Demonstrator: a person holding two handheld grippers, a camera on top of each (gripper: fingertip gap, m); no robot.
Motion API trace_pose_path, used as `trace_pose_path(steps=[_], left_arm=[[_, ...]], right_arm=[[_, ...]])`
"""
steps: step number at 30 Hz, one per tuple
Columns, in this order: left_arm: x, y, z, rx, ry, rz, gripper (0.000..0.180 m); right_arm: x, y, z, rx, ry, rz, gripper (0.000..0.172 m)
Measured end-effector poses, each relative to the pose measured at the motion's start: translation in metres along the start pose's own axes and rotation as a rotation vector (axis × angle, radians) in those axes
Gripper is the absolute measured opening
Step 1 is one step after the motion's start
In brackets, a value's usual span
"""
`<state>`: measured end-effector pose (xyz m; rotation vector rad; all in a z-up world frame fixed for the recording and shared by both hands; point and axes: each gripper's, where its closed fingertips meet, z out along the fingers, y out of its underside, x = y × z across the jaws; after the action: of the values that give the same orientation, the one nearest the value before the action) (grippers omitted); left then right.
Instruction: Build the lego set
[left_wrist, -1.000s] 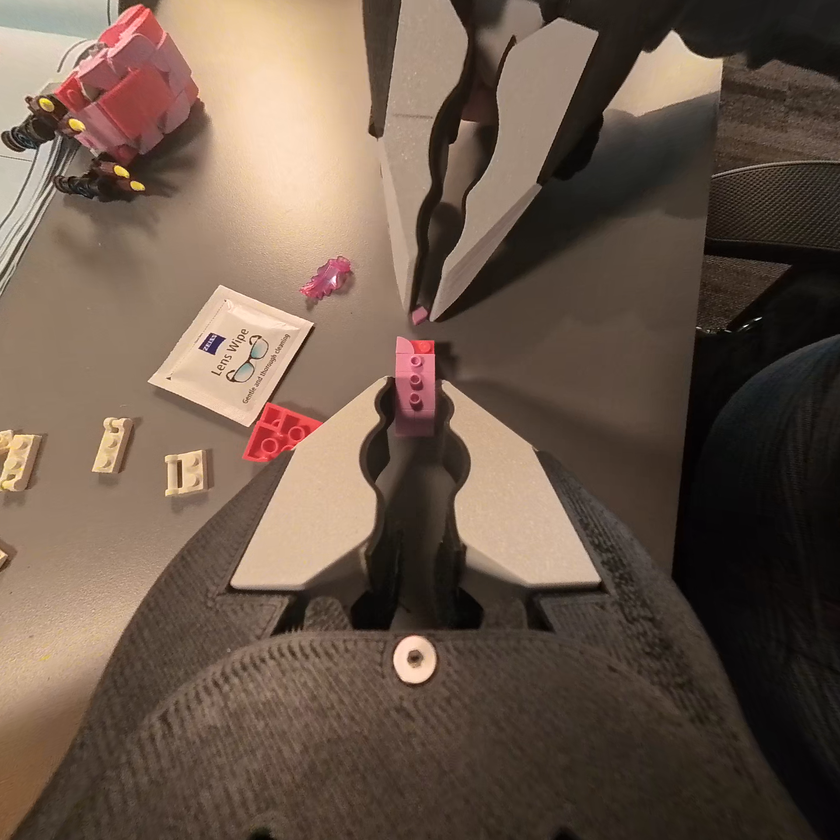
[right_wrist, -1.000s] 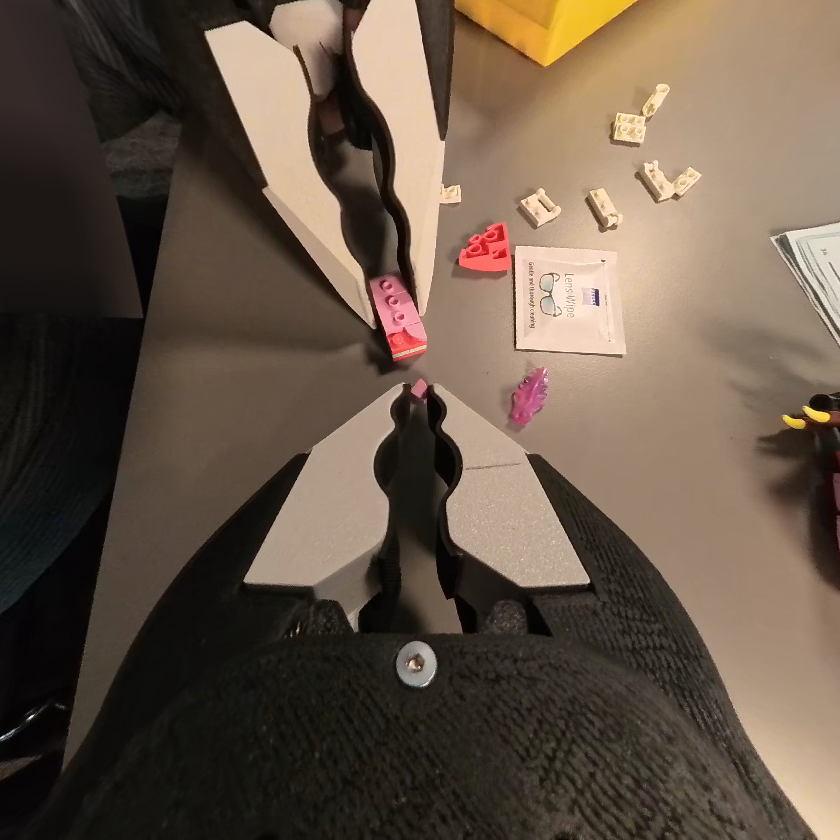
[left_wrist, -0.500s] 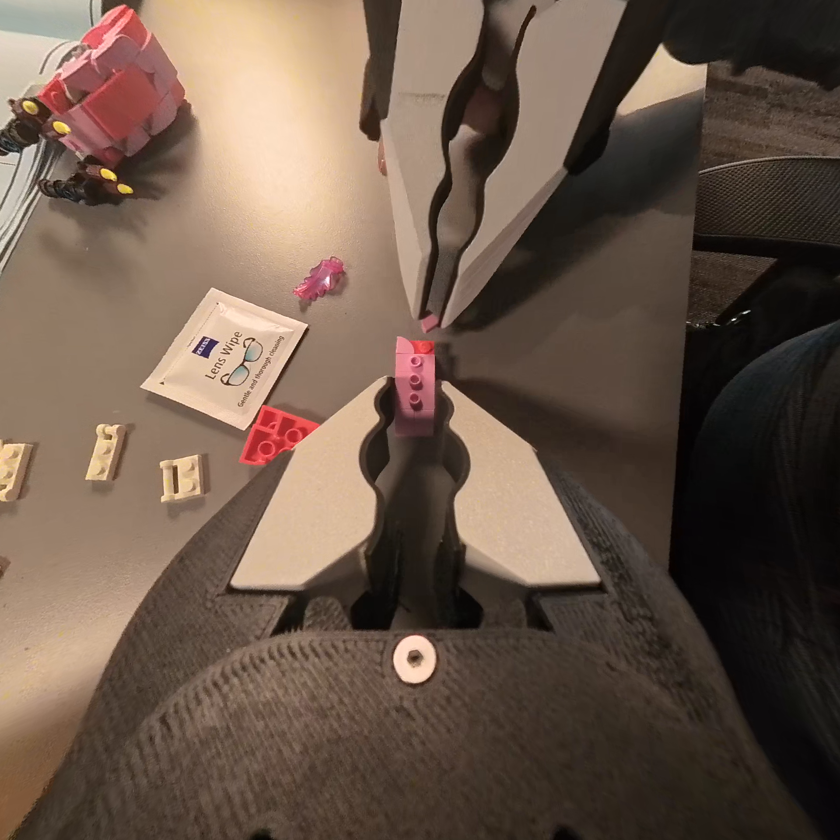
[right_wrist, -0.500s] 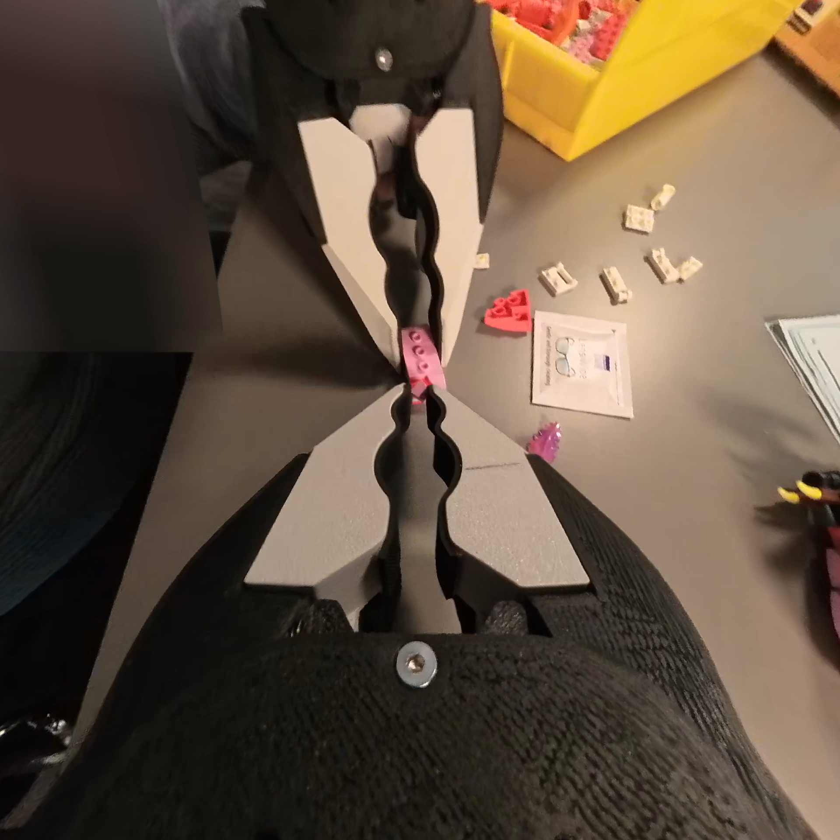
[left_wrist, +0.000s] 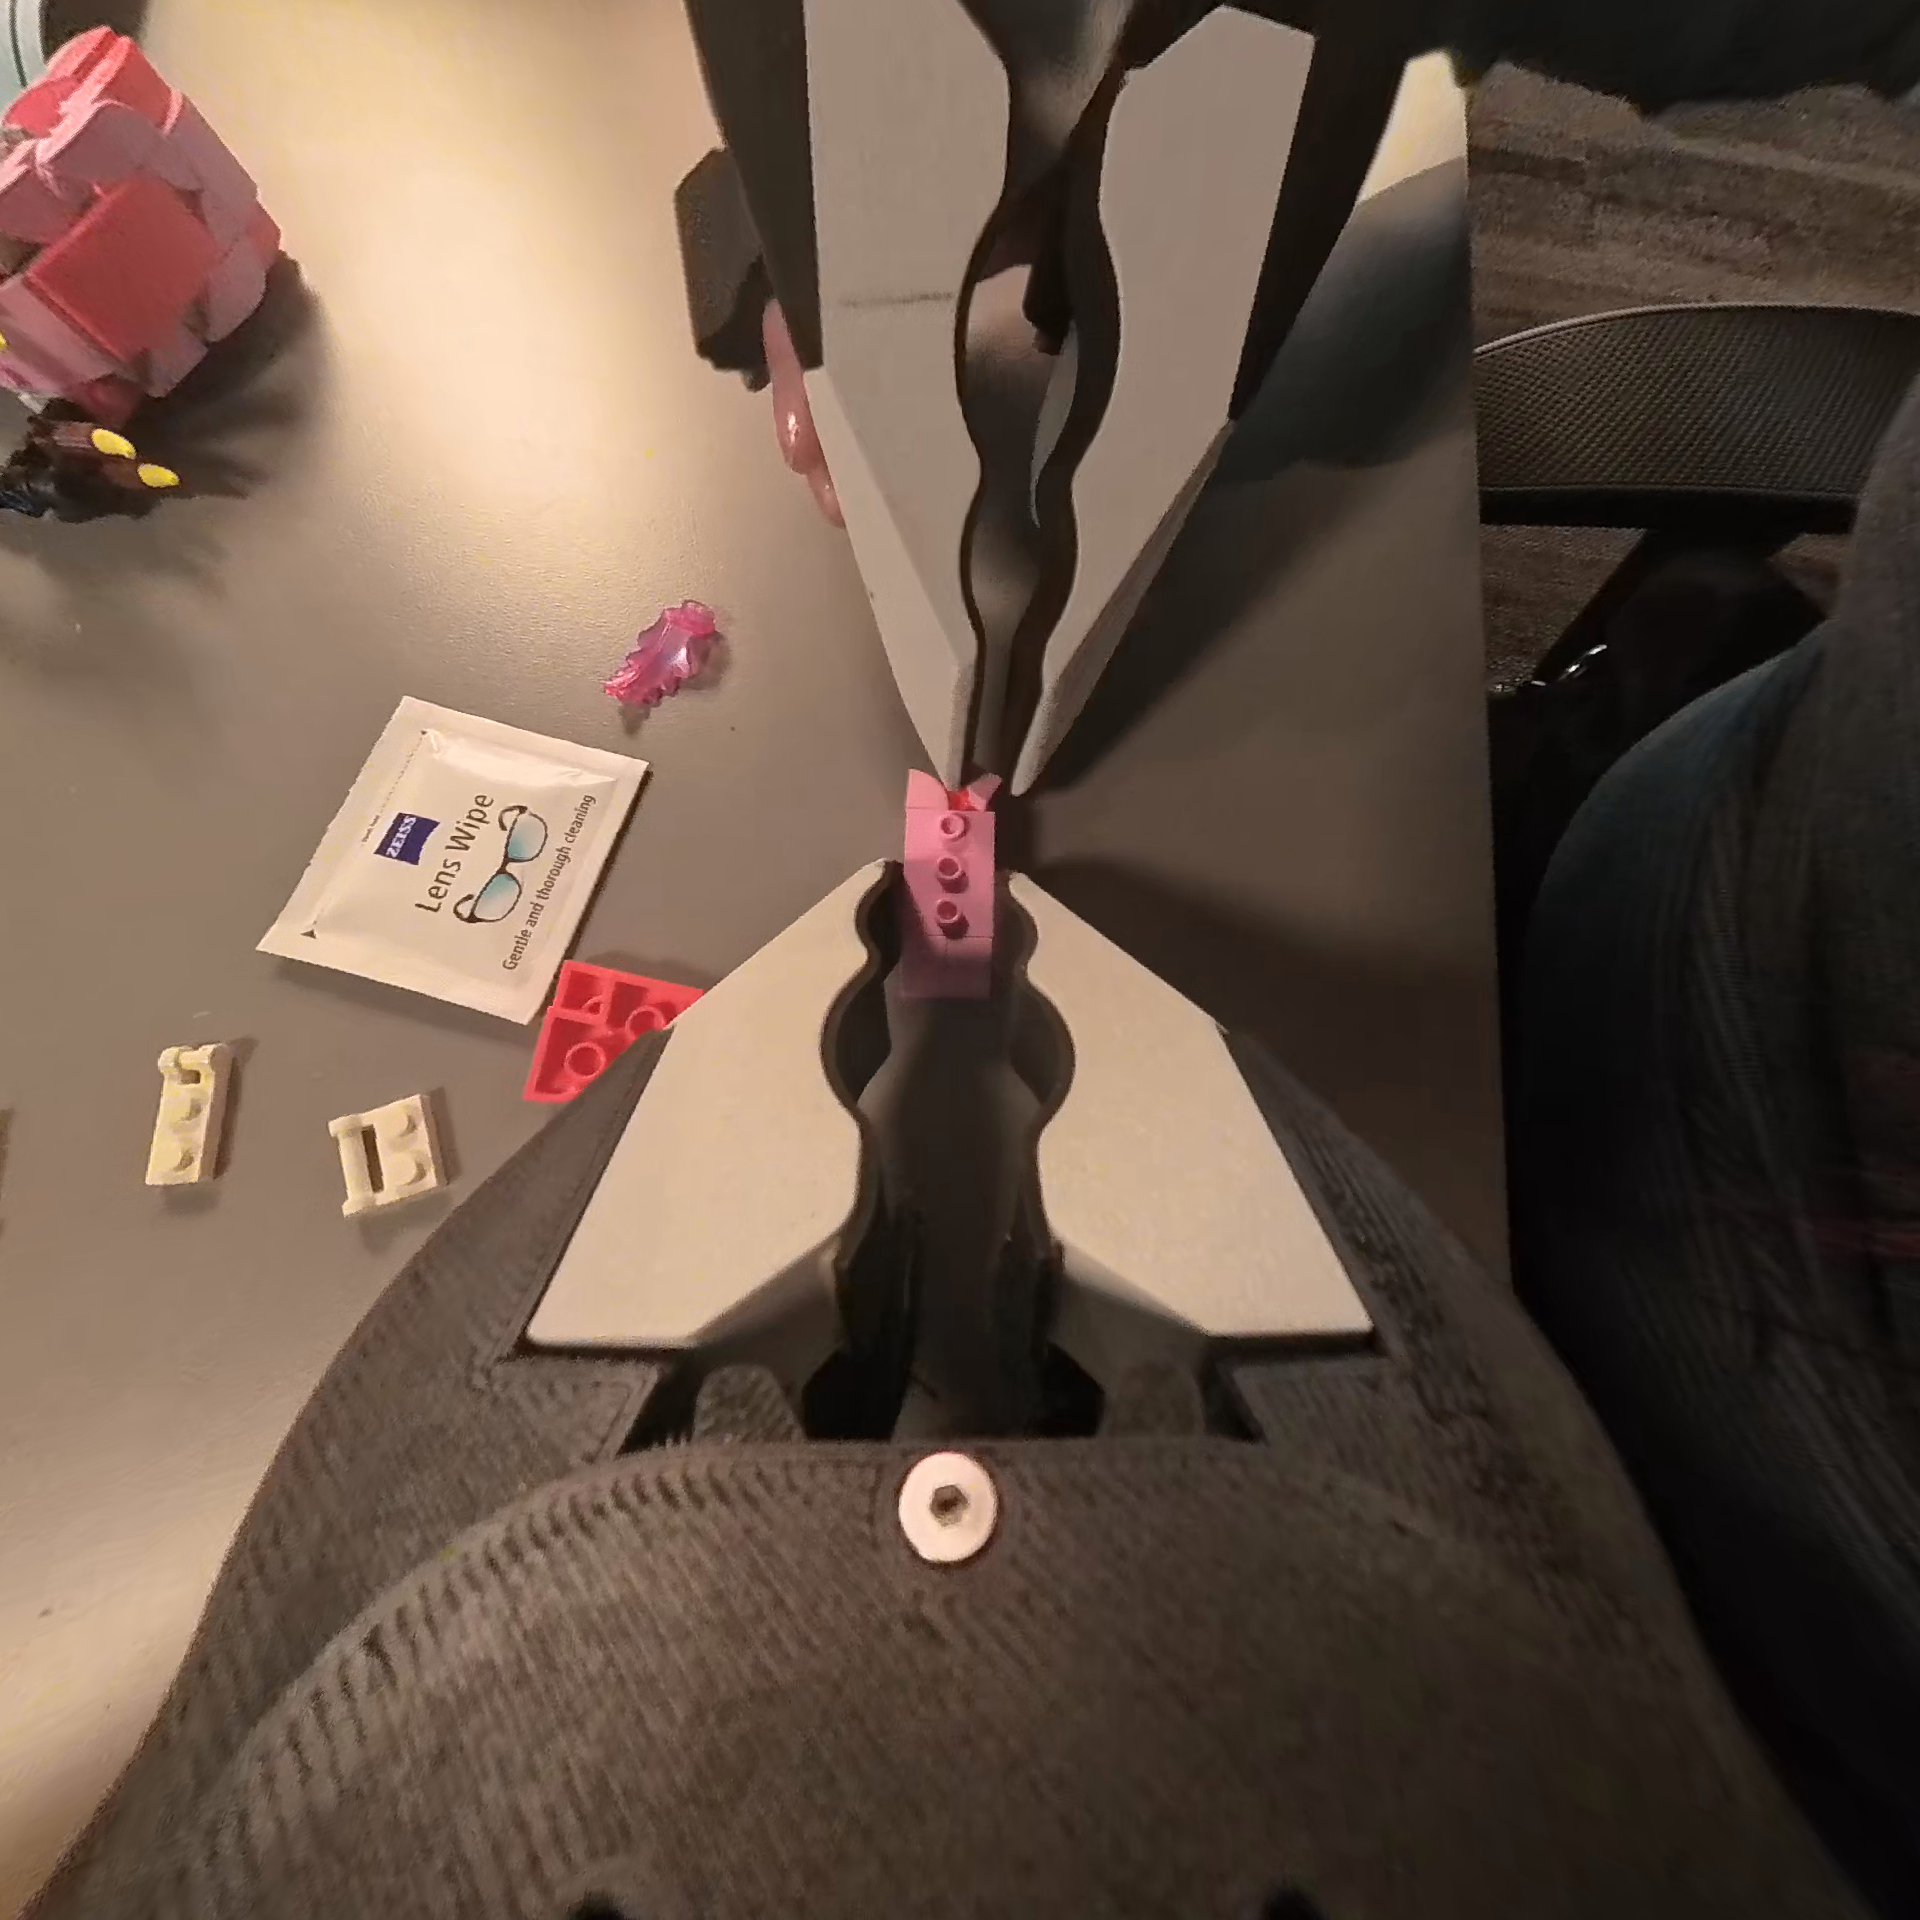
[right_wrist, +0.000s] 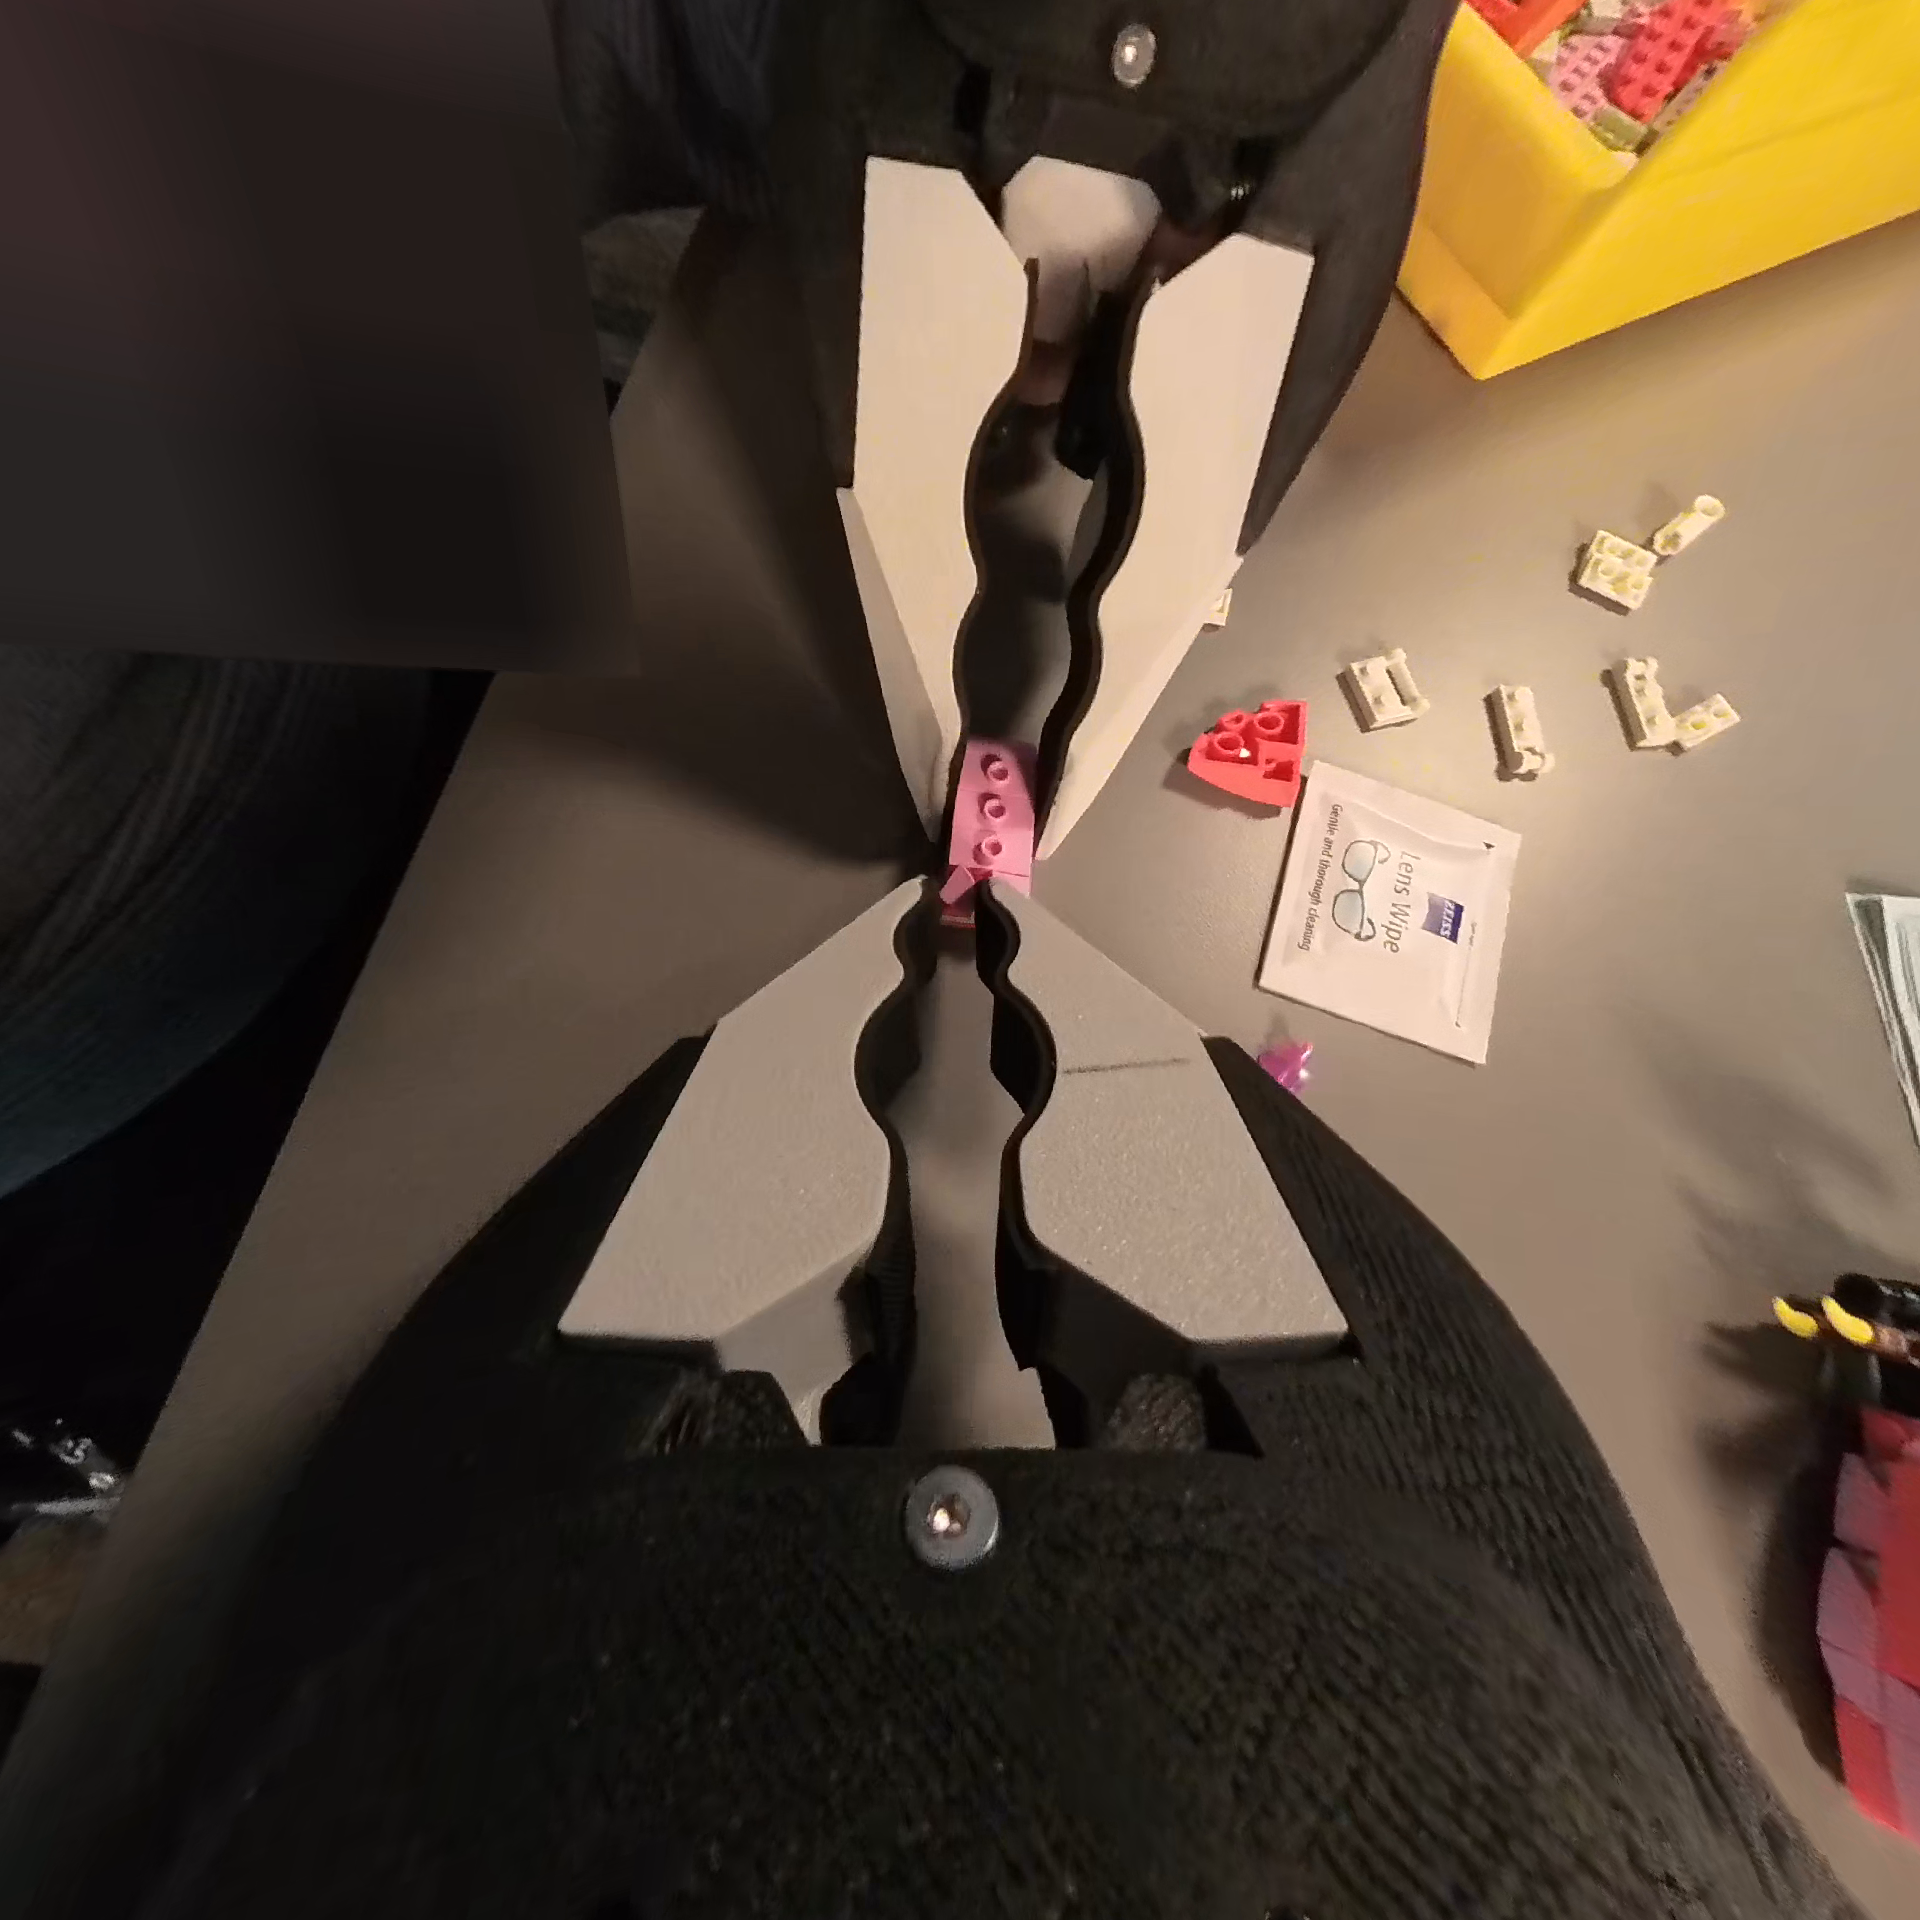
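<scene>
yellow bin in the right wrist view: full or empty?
Not empty. The yellow bin holds a pile of red and pink bricks; how full, cannot tell, since the frame crops it.

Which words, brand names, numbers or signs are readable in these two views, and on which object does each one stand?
I do not copy out writing; here is where it stands.
White sachet on the grey table: a small blue logo patch and dark printed words, legible.
Stack of papers at the right edge: print too small to read.
Pink brick stack and the loose bricks: no writing visible.
</scene>
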<state>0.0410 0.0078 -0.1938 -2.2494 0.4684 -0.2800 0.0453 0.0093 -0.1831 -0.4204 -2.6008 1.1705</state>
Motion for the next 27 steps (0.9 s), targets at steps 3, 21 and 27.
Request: trace_pose_path(steps=[3, 21, 27], left_arm=[[0.0007, 0.0002, -0.0002, -0.001, 0.022, 0.019, 0.016], [0.002, 0.0, 0.0001, -0.004, 0.061, 0.05, 0.016], [0.0013, -0.0002, 0.0003, -0.002, 0.053, 0.046, 0.016]], right_arm=[[-0.001, -0.0004, 0.0002, -0.001, -0.043, -0.037, 0.005], [-0.0026, -0.0018, -0.0008, -0.168, -0.202, -0.261, 0.005], [-0.0009, 0.0022, -0.0028, -0.154, -0.156, -0.203, 0.005]])
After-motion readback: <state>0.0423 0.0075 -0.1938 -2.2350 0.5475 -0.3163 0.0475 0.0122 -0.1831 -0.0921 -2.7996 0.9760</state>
